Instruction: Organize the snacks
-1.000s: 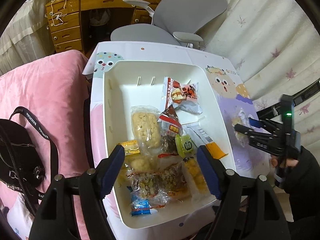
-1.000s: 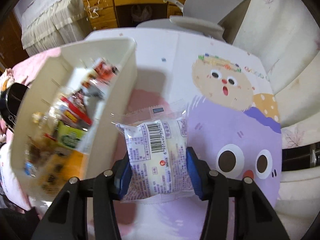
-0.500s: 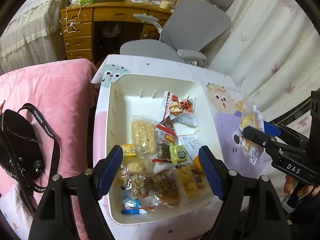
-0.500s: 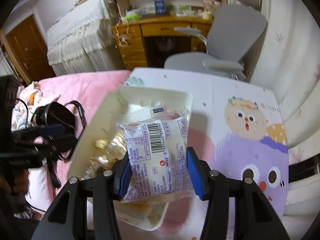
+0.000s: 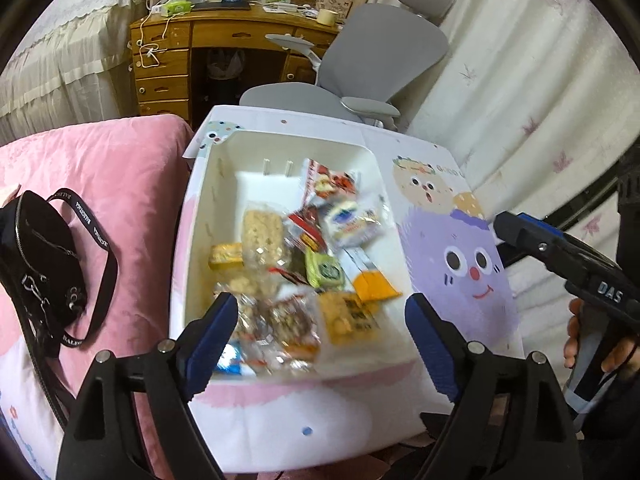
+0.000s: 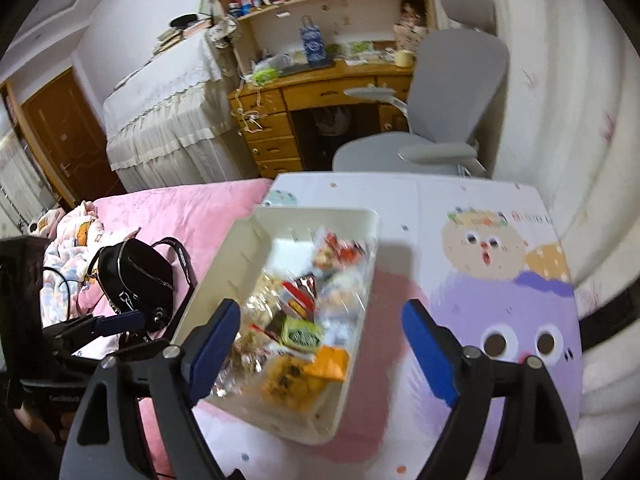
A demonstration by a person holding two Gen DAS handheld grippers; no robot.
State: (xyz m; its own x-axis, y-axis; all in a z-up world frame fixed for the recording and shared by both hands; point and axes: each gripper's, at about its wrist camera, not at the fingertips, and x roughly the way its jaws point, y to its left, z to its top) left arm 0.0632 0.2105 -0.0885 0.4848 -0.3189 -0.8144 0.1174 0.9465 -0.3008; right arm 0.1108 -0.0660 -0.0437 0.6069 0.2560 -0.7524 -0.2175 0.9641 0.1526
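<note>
While both hang above the bin (image 6: pixel 362 240), the right gripper (image 6: pixel 320 344) and left gripper (image 5: pixel 320 332) have just been opening and gape wide, empty. The white packet (image 5: pixel 352 220) lies inside the bin among the snacks (image 5: pixel 280 280).

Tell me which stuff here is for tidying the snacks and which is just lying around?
For the job:
white bin
snack packets inside it
left claw, open
right claw, open, nothing in it

Just lying around:
black bag on the pink blanket
grey chair
wooden desk
</note>
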